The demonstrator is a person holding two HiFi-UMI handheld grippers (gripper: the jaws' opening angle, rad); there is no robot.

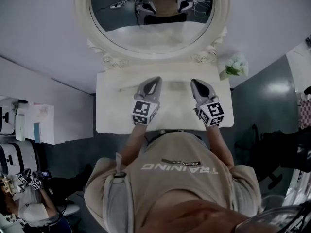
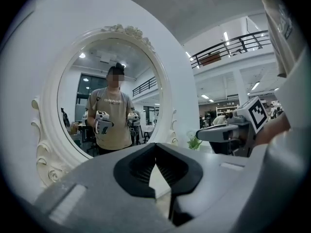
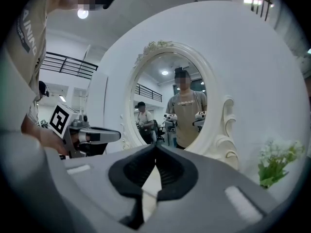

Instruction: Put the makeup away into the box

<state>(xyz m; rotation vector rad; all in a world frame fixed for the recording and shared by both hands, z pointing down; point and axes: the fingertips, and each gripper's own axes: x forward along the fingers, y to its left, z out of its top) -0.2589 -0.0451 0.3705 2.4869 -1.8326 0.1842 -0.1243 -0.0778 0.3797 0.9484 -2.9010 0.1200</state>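
My left gripper (image 1: 155, 80) and right gripper (image 1: 195, 82) hover side by side over a white dressing table (image 1: 112, 116), both pointing at its oval mirror (image 1: 151, 33). Each is shut with nothing between the jaws. The left gripper view shows its own jaws (image 2: 155, 145) meeting at the tips, with the right gripper (image 2: 200, 134) off to the side. In the right gripper view its jaws (image 3: 155, 147) are likewise closed, and the left gripper (image 3: 118, 136) hangs beside them. No makeup and no box can be made out in any view. The mirror reflects the person holding both grippers.
A small bunch of white flowers (image 1: 235, 66) stands at the table's right back corner, also seen as flowers (image 3: 276, 163). The mirror's carved white frame (image 1: 114, 58) rises at the table's back edge. Another person (image 1: 29, 200) sits at the lower left; dark chairs (image 1: 274, 152) stand to the right.
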